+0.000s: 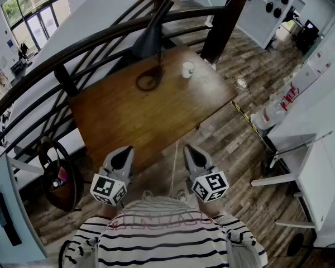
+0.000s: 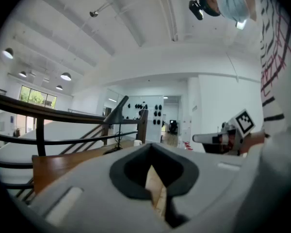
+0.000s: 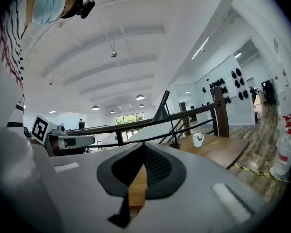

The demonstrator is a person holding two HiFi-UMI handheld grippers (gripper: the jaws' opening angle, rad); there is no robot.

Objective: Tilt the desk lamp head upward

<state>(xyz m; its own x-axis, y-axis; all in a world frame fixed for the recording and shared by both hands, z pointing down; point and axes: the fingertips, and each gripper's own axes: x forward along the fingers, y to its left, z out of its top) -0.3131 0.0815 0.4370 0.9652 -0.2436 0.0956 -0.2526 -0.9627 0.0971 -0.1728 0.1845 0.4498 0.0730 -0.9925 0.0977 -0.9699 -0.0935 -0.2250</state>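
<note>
A person in a black-and-white striped shirt (image 1: 167, 239) stands at the near edge of a brown wooden table (image 1: 128, 116) and holds a grey two-jaw tool in each hand. The left tool (image 1: 121, 152) and the right tool (image 1: 192, 151) sit side by side just off that near edge, each pointing roughly level across the table top and each carrying its cube of square black-and-white markers at the back. Both tools are closed, jaws together with only a thin slit between the dark pads, and nothing is caught in either one. The slim black desk lamp (image 1: 153, 35) stands at the far edge of the table, well apart from both tools and untouched. Its round ring-shaped base (image 1: 148, 81) rests on the wood, a thin stem rises from it, and the cone-shaped head (image 2: 115, 113) slants with its wide mouth facing down and its narrow end highest. A small white cup (image 1: 188, 69) stands on the table just to the right of the lamp's base. A dark curved railing (image 1: 72, 49) runs right behind the table's far edge, and a grey-brown wood-plank floor (image 1: 240, 166) spreads out on the table's right side.
</note>
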